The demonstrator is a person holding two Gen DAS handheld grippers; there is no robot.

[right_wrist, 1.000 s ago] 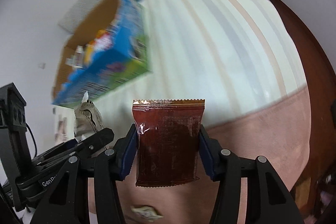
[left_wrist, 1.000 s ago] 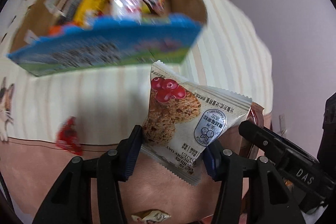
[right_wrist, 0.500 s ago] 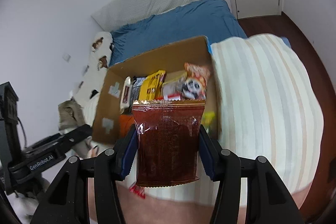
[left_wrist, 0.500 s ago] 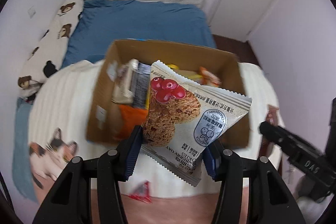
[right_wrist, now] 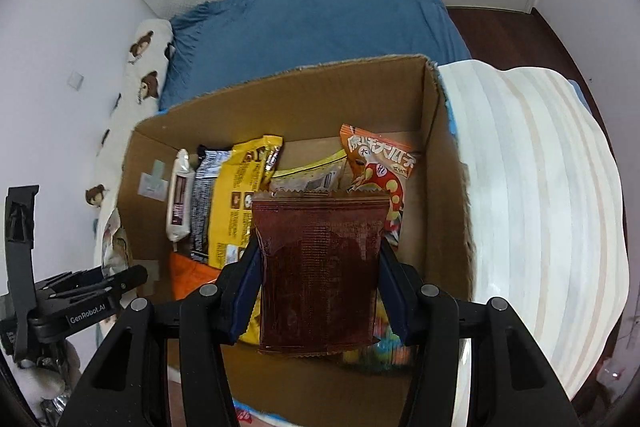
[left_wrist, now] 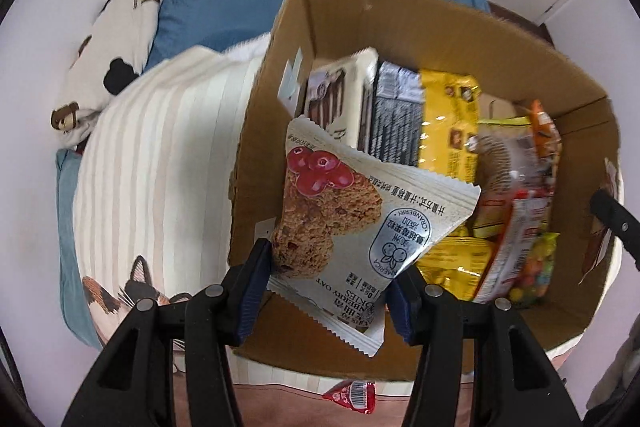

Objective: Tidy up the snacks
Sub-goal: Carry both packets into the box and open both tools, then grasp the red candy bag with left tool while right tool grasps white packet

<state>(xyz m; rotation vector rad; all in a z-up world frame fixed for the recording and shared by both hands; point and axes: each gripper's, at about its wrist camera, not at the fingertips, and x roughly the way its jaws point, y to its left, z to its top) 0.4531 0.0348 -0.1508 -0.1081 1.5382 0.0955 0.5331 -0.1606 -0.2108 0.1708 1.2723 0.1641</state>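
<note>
My left gripper (left_wrist: 332, 287) is shut on a white cranberry oat cookie packet (left_wrist: 352, 223) and holds it above the near left part of an open cardboard box (left_wrist: 256, 155). My right gripper (right_wrist: 318, 287) is shut on a dark red snack packet (right_wrist: 318, 267) and holds it above the same box (right_wrist: 444, 187), near its front middle. The box holds several snack packs standing on edge, among them a yellow one (right_wrist: 236, 203) and an orange one (right_wrist: 380, 163). The left gripper also shows at the left of the right wrist view (right_wrist: 120, 277).
The box stands on a cream striped cloth (right_wrist: 540, 207) with a cat print (left_wrist: 120, 291). A small red packet (left_wrist: 352, 393) lies on the brown surface in front of the box. Behind is a bed with a blue blanket (right_wrist: 320, 15) and a bear-print pillow (left_wrist: 120, 15).
Both grippers have risen and tipped forward with their packets. A second ago they were low in front of the box; now they look down into it from above.
</note>
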